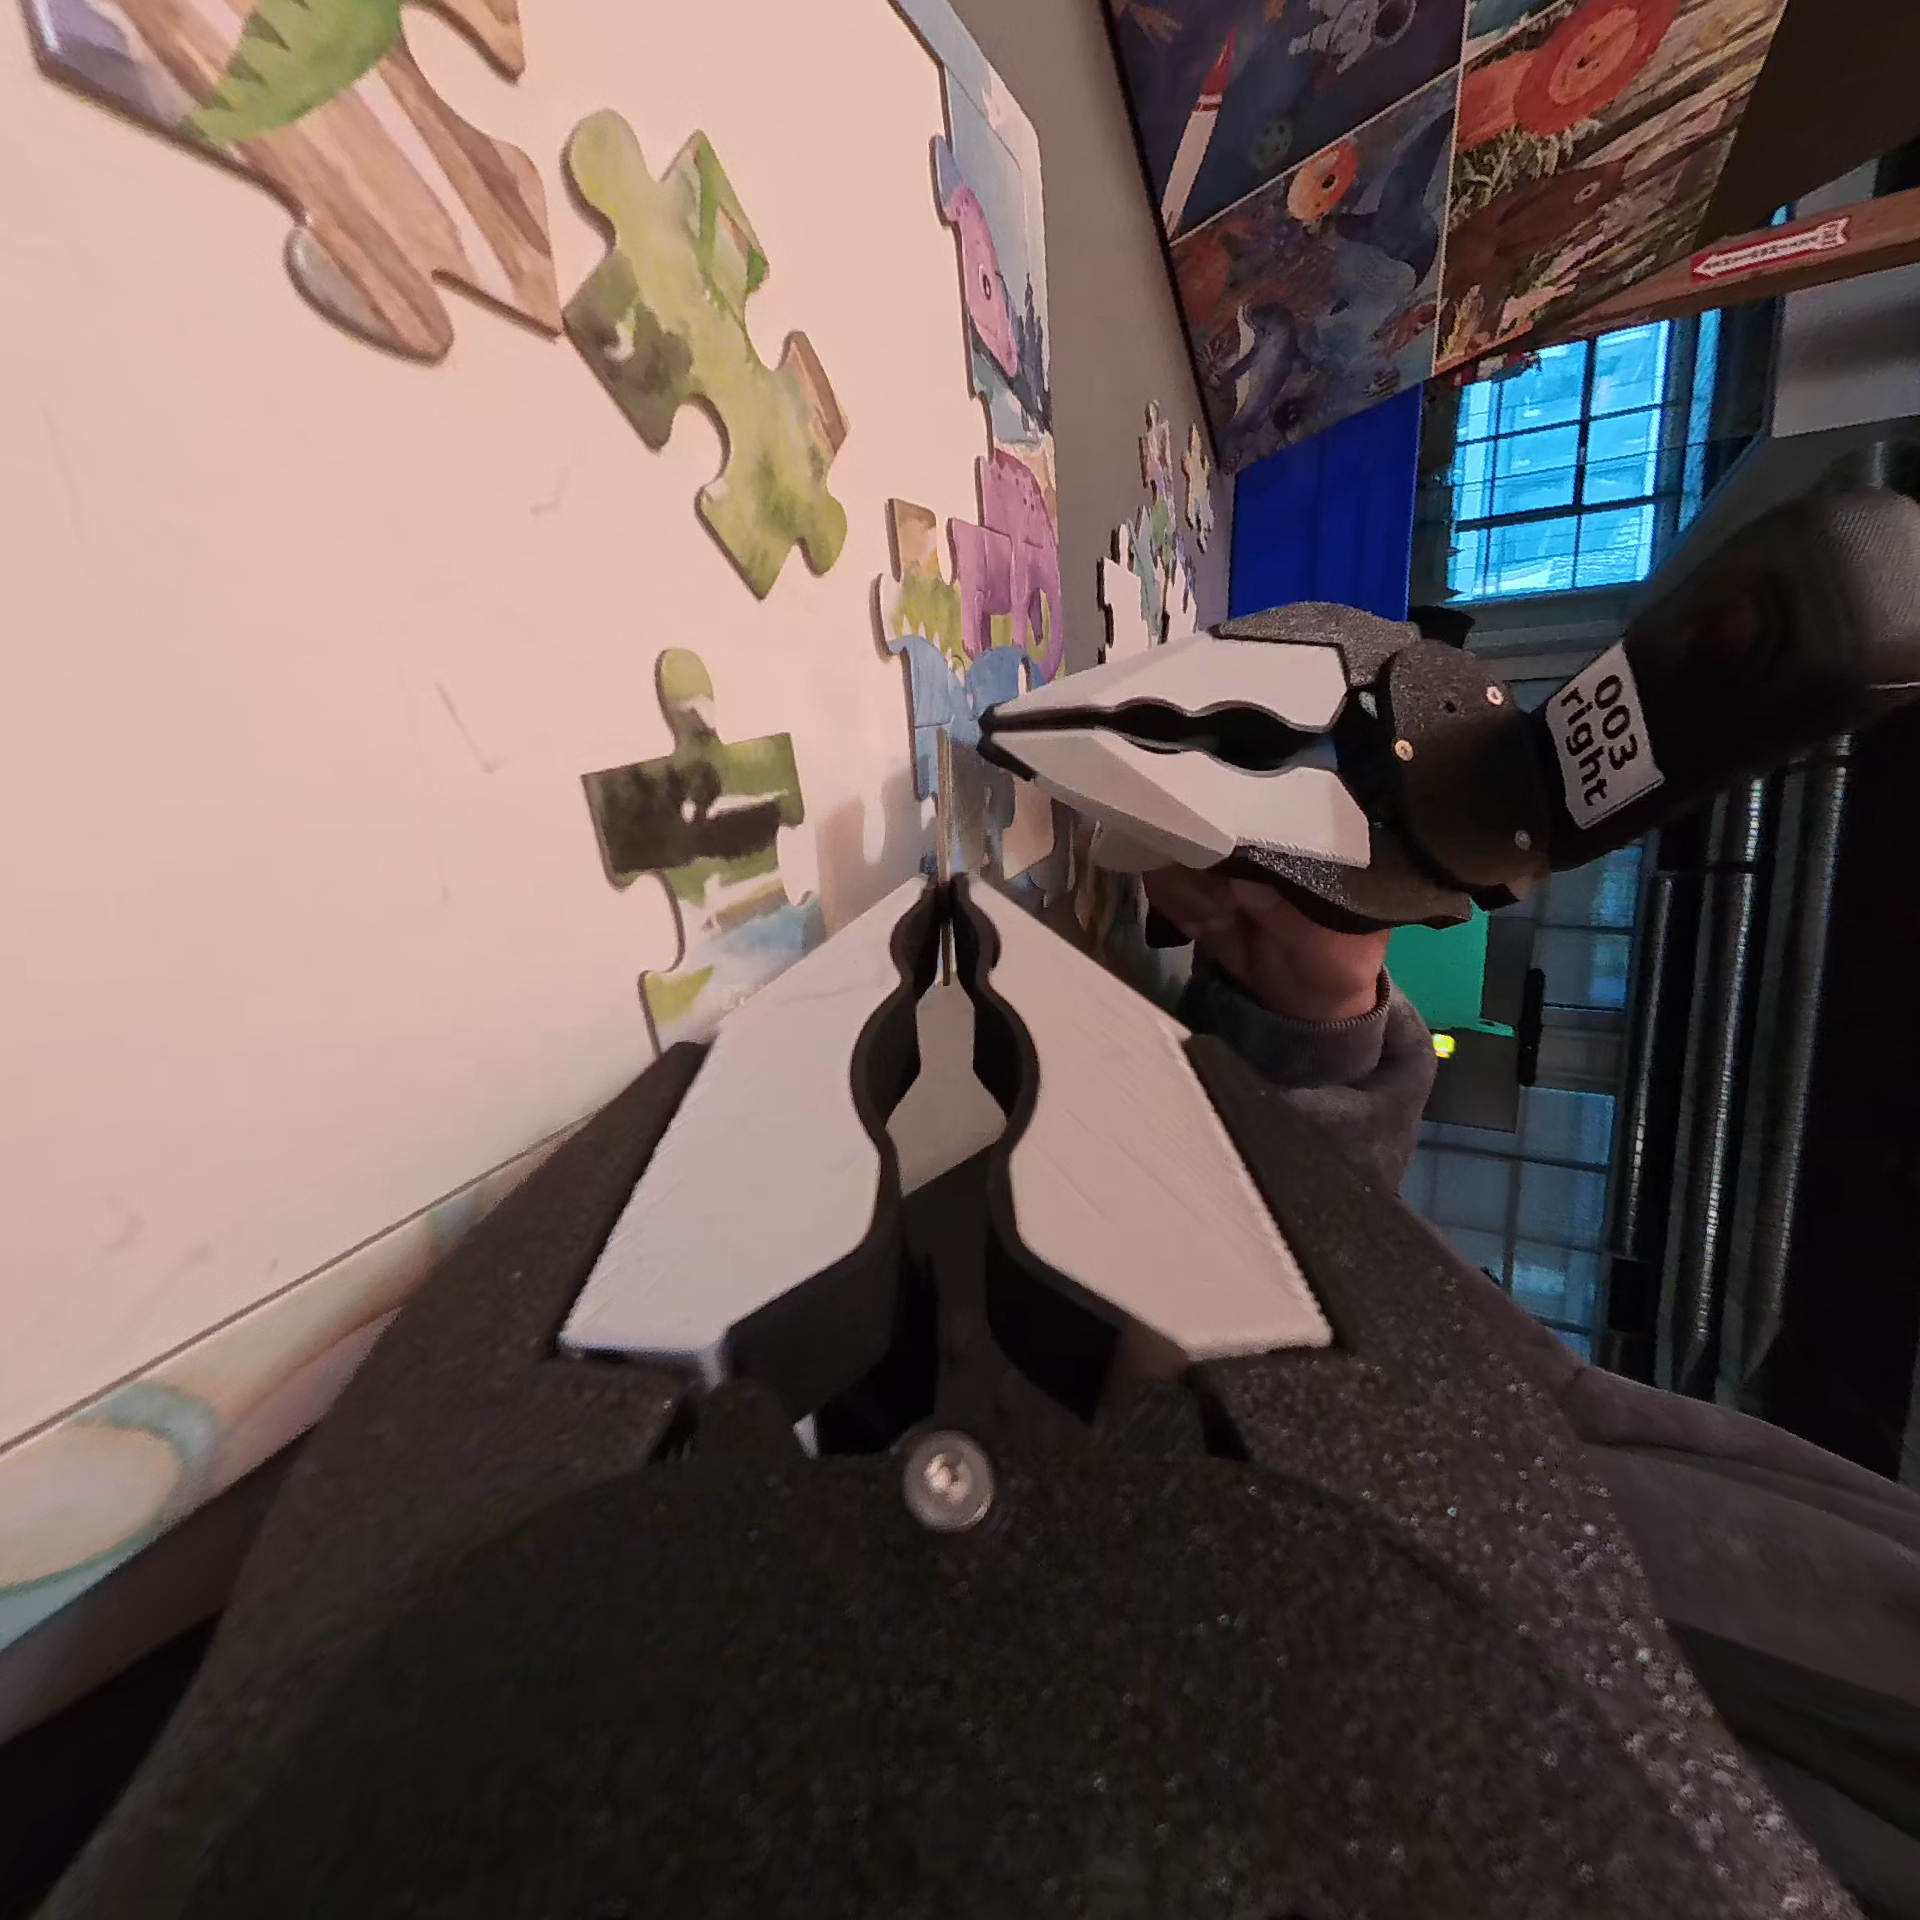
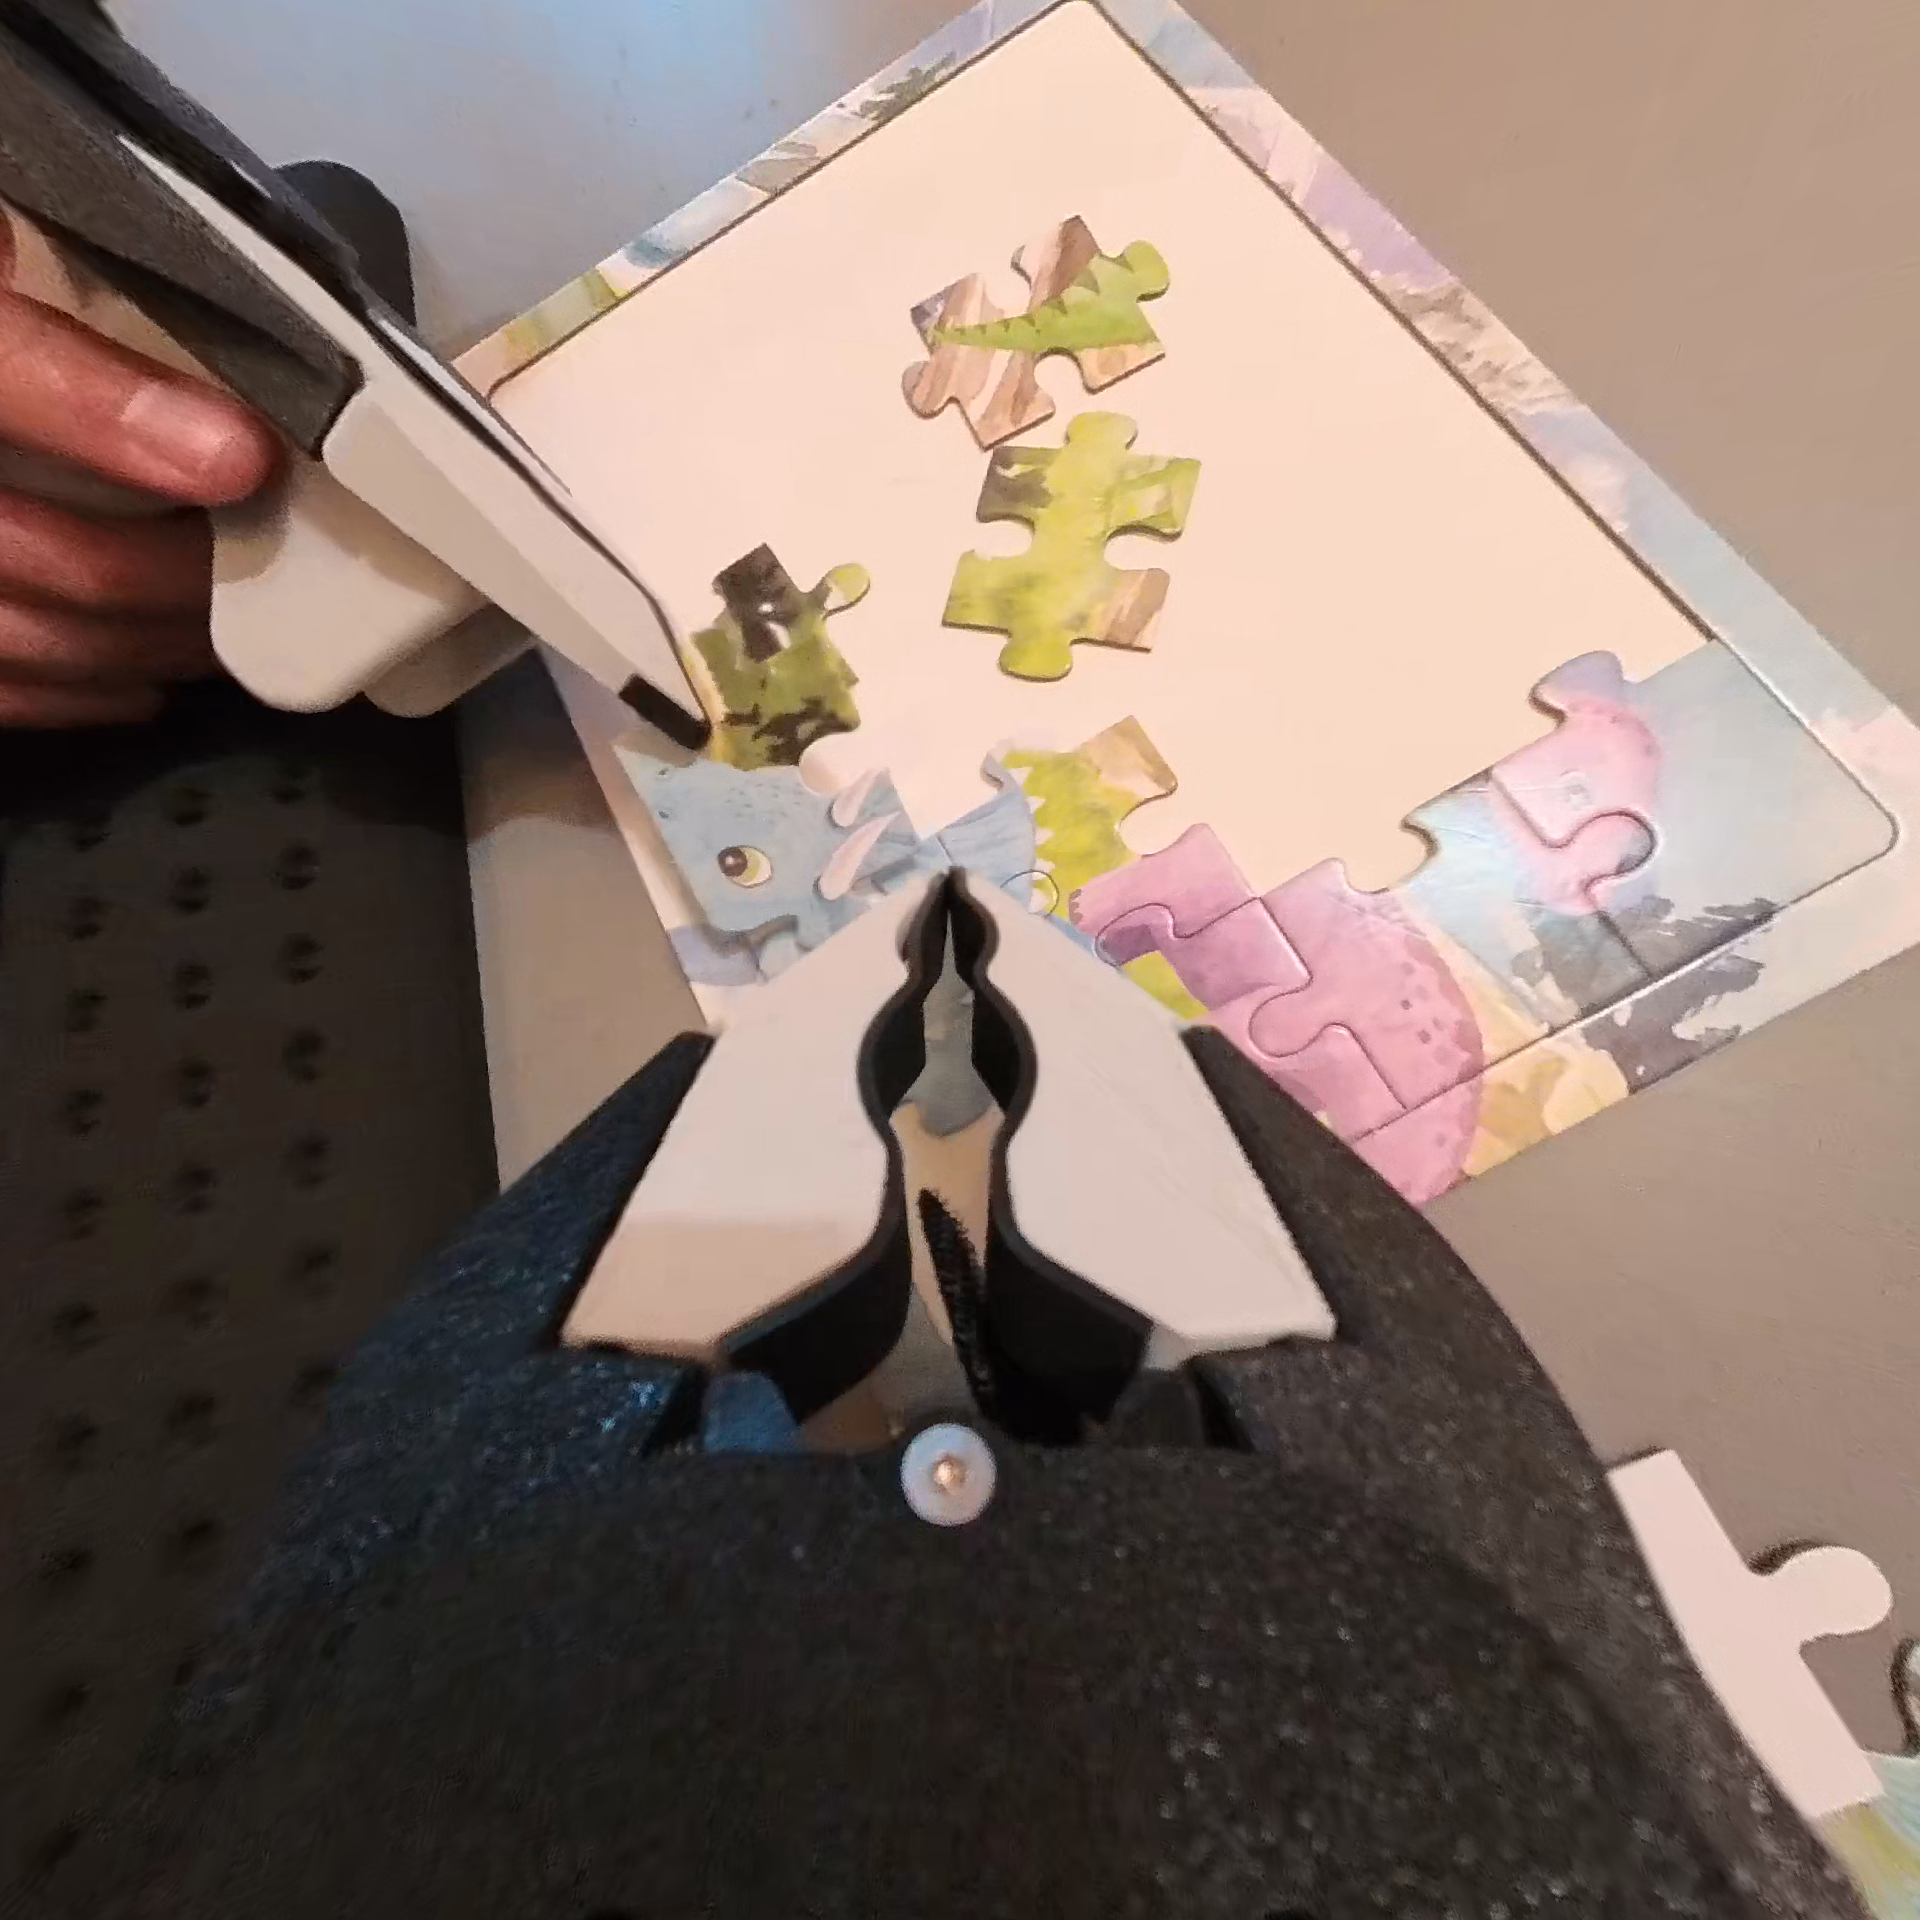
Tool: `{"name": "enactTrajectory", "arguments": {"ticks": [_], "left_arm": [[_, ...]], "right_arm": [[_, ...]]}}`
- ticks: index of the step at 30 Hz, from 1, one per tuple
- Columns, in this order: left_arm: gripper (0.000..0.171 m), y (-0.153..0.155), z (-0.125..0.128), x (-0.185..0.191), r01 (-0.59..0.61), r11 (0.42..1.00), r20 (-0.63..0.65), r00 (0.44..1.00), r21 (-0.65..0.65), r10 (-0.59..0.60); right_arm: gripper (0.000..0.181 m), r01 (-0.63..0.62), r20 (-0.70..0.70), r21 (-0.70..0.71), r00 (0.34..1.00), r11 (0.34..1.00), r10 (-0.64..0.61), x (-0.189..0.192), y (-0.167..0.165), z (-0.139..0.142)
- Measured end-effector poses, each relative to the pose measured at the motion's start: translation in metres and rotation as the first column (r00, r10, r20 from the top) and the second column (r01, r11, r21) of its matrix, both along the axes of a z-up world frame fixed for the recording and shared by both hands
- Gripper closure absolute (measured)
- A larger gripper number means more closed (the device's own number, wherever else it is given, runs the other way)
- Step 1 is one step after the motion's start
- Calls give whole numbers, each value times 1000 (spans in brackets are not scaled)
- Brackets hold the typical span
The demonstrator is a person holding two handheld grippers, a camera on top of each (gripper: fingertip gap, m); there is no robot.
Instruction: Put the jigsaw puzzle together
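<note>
At the tray corner under both grippers: report the left gripper (image 1: 943, 894). (Operator)

Jaws are pinched almost together on a thin card seen edge-on between the tips. From the right wrist view, that tip sits at a corner of the blue dinosaur piece (image 2: 748, 842), which is the part being gripped. A hand (image 2: 94, 488) holds the tool body. (Inspector)

Location of that piece? (Operator)

It is at the end of one long edge of the tray (image 2: 727, 436), in the corner. Whether it lies flat or tilted cannot be determined. (Inspector)

Right gripper (image 2: 951, 883)? (Operator)

Jaws are drawn fully together with nothing between them. The tips point at the blue piece's far side, near a green-and-blue piece (image 2: 1081, 821). Contact with the card cannot be confirmed. (Inspector)

Assembled section? (Operator)

Purple dinosaur pieces (image 2: 1351, 956) are interlocked along the same long edge and reach into the next corner. The green-and-blue piece joins their end. (Inspector)

Loose parts? (Operator)

Three lie on the cream tray floor:
1. A dark green piece (image 2: 779, 675), just beside the left tip.
2. A light green piece (image 2: 1081, 540), near the middle.
3. A wood-grain piece with a green tail (image 2: 1029, 332), toward the opposite long edge.

One more piece (image 2: 1714, 1600) lies white side up on the tabletop (image 2: 1558, 260), outside the tray. A picture box (image 1: 1455, 208) stands beyond the tray. (Inspector)
</note>
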State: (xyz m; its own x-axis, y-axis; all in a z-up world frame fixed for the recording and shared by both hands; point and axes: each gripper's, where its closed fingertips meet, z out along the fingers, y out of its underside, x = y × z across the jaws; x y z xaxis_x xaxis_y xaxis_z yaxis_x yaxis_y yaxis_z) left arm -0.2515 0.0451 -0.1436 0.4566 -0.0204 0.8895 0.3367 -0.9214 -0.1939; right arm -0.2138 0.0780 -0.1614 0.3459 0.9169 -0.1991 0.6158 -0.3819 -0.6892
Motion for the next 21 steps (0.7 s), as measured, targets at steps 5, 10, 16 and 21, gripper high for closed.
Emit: {"name": "enactTrajectory", "arguments": {"ticks": [5, 10, 16, 21], "left_arm": [[170, 1, -2, -2, -16, 1000, -16, 1000, -2, 16], [171, 1, -4, -2, -16, 1000, -24, 1000, -3, 16], [170, 1, -4, -1, -13, 1000, -27, 1000, 0, 13], [170, 0, -4, -1, -11, 1000, -25, 1000, -4, 11]], "right_arm": [[181, -17, -4, 12, 1000, 1000, 18, -2, -3, 2], [181, -59, 13, 28, 998, 998, 59, -6, -12, 0], [181, -34, 16, 32, 999, 999, 34, -2, -6, 2], [181, 8, 13, 34, 1000, 999, -9, 6, 3, 4]]}}
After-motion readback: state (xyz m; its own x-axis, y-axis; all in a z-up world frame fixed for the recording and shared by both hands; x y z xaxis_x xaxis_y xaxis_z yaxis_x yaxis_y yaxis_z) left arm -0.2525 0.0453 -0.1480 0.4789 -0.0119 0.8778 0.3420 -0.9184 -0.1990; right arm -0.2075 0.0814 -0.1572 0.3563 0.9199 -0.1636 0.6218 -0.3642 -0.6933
